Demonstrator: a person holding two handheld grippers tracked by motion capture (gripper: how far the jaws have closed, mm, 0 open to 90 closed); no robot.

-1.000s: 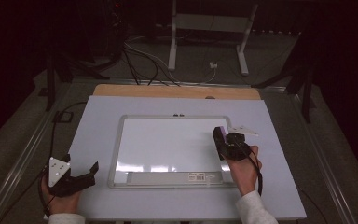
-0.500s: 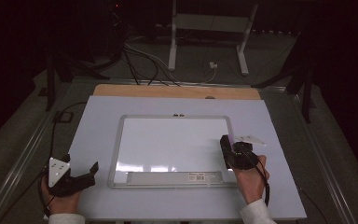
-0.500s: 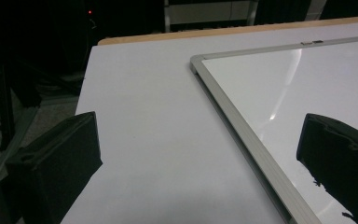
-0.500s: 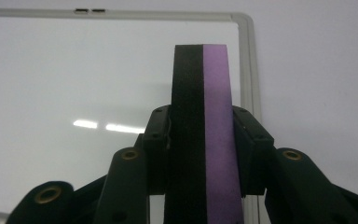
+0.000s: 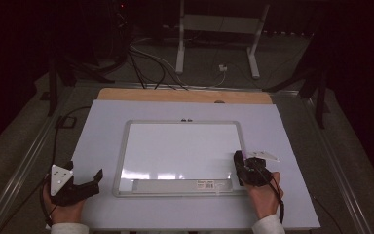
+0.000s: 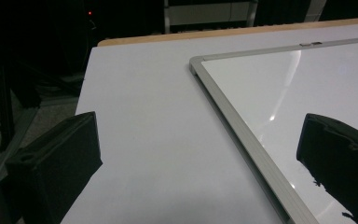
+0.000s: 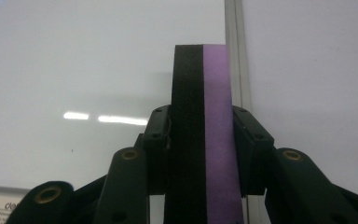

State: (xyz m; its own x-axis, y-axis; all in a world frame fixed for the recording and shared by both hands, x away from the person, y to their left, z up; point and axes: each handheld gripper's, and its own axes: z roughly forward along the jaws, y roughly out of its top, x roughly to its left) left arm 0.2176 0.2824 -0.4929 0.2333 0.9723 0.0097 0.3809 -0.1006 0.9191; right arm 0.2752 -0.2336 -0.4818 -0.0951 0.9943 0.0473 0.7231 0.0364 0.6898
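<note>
Silver-framed rectangular whiteboard (image 5: 182,151) lying flat, centred on the pale lavender tabletop (image 5: 102,126). Right gripper (image 5: 241,165) over the board's right edge near the lower corner, jaws pinching a slim upright eraser block, black felt on one face and purple foam on the other (image 7: 203,130). Left gripper (image 5: 85,183) resting at the tabletop's near-left corner, well apart from the board, jaws spread wide with nothing between them (image 6: 191,158).
</note>
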